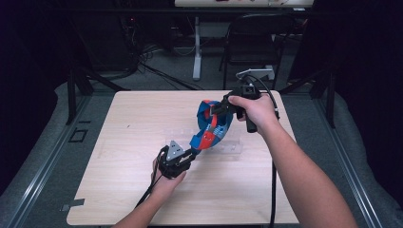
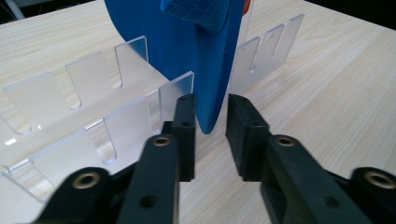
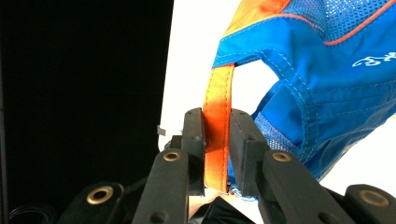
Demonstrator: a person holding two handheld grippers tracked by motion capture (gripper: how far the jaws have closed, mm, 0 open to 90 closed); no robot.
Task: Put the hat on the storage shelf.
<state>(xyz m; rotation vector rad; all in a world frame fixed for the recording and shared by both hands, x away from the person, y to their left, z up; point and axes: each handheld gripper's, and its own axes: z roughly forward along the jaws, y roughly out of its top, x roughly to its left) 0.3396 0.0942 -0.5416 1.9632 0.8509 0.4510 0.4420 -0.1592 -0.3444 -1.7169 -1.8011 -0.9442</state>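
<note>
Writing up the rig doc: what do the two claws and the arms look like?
Both claws are black, each with two flat rectangular jaws on arms with brass-coloured rivets. The left claw carries a grey three-cornered plate with dark holes and trails a black cable. The right claw trails one too. Forearms are bare, no sleeves in view.

The cap [image 1: 212, 127] is stitched blue cloth with mesh; the rack [image 2: 130, 100] clear glossy plastic; the table [image 1: 142, 118] matt pale wood.
</note>
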